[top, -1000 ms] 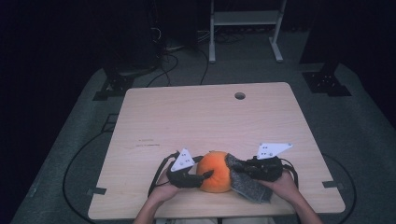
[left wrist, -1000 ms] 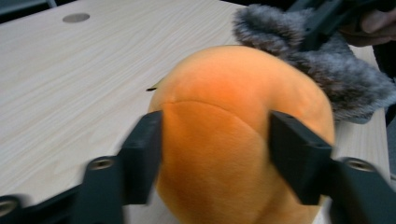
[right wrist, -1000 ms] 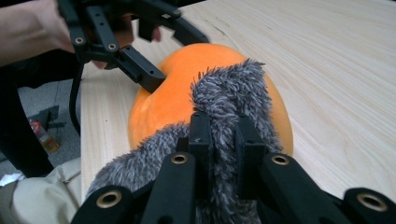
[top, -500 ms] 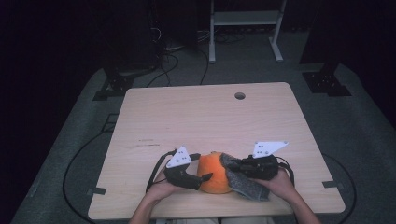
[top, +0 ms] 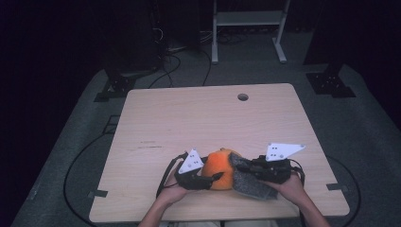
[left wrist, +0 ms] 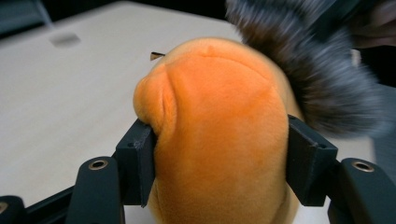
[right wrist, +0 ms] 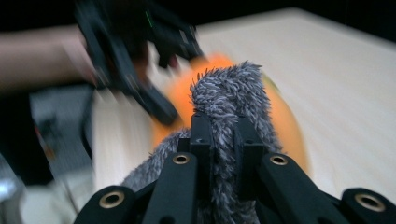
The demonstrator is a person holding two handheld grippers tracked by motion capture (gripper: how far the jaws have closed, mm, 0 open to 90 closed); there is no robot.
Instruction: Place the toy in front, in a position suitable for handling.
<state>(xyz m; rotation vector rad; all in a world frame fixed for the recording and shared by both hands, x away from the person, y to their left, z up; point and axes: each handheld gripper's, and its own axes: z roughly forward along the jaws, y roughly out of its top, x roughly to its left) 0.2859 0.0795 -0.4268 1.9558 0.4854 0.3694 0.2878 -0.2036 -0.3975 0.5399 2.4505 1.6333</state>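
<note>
Orange plush at the table's near edge. My left gripper, just closing, squeezes its soft body; right gripper pinches the grey fur. Light, squashy — grip deep.

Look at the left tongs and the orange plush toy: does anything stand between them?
Nothing visible does. The left tongs have just been closing, and the pads press straight into the orange plush toy on both sides. The grey furry piece lies behind it, pinched in the right tongs.
</note>
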